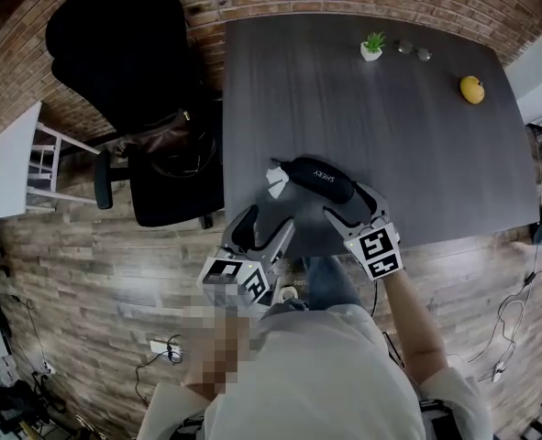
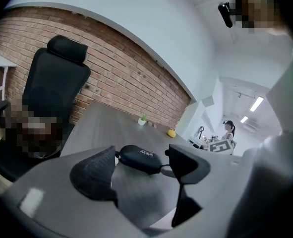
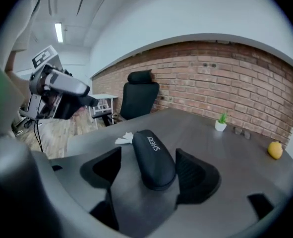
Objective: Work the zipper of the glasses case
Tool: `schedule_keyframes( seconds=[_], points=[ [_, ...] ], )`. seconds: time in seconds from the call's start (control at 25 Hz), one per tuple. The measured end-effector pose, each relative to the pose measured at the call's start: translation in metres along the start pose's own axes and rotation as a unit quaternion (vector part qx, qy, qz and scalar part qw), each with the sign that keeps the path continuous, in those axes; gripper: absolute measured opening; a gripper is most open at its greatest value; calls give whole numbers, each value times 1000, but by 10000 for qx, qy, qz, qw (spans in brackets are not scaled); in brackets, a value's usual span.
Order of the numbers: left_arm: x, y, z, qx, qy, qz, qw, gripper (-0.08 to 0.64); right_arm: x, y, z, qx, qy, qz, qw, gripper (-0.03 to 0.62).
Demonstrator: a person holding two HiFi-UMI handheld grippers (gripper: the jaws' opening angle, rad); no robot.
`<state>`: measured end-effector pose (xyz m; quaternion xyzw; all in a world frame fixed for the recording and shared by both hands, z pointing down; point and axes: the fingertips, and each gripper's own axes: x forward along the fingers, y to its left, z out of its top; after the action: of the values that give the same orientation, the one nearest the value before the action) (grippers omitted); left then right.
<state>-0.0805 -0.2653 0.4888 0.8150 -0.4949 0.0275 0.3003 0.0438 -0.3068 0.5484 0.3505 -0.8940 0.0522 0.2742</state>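
Approach: L gripper (image 1: 263, 233), R gripper (image 1: 349, 207) jaws apart, R straddling glasses case (image 1: 321, 180) ungripped. Next you clamp it, find zip pull.

A dark grey wood-grain worktop (image 1: 344, 126) is carrying five things. A black glasses case (image 1: 321, 180) is lying near its front edge, with a crumpled white scrap (image 1: 276, 180) sitting just beside it (paper or cloth, hard to tell). Toward the far edge a small potted plant (image 1: 372, 47) is standing, a pair of glasses (image 1: 414, 50) is resting near it, and a yellow fruit (image 1: 472, 89) is sitting further right.
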Motion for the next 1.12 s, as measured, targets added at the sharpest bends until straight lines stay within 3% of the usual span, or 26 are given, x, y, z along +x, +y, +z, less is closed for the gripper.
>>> schedule_keyframes(
  seconds=[0.32,0.68,0.96,1.12],
  points=[
    [33,6,3,-72,82,-27,9999,330,55,-17,-31,-226,551,363,9976,334],
    [33,3,-6,-97,189,-27,9998,330,67,-16,-42,-466,773,561,9943,332],
    [16,-9,-11,-192,163,-175,9995,330,42,-4,-22,-116,430,364,9983,312],
    [6,-16,-20,-476,190,-370,9980,330,21,7,-8,-118,218,224,9994,308]
  ],
)
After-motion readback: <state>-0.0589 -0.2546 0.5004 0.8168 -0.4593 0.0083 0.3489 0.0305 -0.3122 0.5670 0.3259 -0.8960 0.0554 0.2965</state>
